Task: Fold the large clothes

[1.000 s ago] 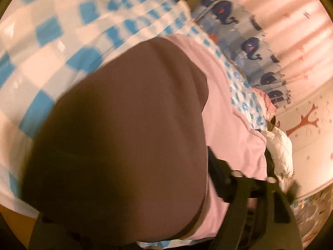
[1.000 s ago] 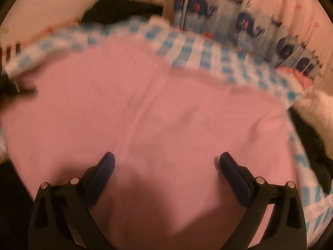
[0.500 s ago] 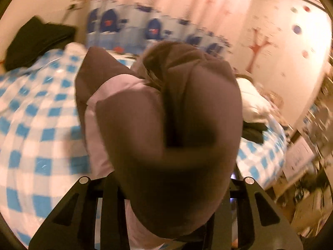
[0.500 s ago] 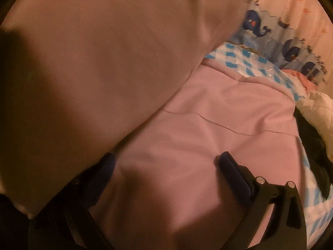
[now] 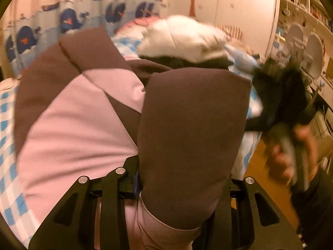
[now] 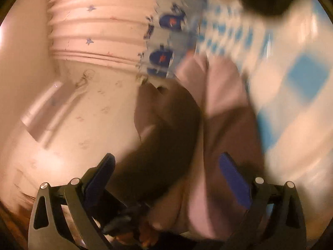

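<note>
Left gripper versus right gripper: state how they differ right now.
The left gripper is shut on the pink-and-brown garment; the right gripper is open, blue pads bare. The left view is fairly sharp; the right view is motion-blurred. Both face the garment.

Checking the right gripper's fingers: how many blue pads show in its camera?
2: one pad lower left, one lower right, wide apart, with the brown-and-pink garment hanging between them.
</note>
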{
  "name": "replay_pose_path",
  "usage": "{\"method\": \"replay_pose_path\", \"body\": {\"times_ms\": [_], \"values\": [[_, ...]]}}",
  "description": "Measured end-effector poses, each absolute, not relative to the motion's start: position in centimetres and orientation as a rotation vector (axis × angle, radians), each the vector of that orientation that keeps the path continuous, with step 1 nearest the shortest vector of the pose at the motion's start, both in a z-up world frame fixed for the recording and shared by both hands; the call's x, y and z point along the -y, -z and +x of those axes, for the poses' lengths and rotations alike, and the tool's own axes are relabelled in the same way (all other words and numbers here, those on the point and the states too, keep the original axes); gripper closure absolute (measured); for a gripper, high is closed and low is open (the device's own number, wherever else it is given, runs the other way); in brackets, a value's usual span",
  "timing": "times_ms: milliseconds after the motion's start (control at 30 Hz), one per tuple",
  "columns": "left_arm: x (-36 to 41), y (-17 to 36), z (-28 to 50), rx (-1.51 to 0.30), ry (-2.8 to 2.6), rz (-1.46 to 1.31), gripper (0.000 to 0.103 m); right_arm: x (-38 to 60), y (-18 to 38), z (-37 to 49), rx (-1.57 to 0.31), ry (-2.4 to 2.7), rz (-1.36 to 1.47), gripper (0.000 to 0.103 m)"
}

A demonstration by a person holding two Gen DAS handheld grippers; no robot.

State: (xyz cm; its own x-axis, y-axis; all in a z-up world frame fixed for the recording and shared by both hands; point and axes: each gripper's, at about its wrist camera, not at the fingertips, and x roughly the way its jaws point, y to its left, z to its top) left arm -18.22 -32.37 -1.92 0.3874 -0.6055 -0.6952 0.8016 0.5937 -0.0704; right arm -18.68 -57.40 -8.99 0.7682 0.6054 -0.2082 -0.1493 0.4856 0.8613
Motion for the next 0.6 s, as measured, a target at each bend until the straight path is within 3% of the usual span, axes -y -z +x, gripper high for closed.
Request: {"method": "replay_pose_path", "body": {"times_ms": [133,200,267,367,500,600], "values": [[35.9,3.7,-19.8,-0.657,0.877,0.505,0.054,53.6,1.8,-14.0,-0.637,-0.387,0.489,0.007],[37.4,4.7,-21.2,-0.599,0.849,0.631,0.038,50.4,-0.4,-10.0,-0.698,-0.436,0.331,0.007],[37.9,5.6,-22.8,-0.535,0.821,0.734,0.029,47.0,0.1,-8.4,-0.785,-0.529,0.300,0.007],[36.5,4.7,-24.0,-0.511,0.831,0.748,0.028,43.4,5.1,-5.3,-0.985,-0.429,0.141,0.007],[30.2,-0.7,-24.2,-0.647,0.985,0.433,0.028,44.8,9.1,-6.7,-0.964,-0.445,0.252,0.007],[24.0,-4.7,-21.2,-0.628,0.915,0.165,0.028,45.5,9.2,-8.2,-0.922,-0.425,0.286,0.007]]}}
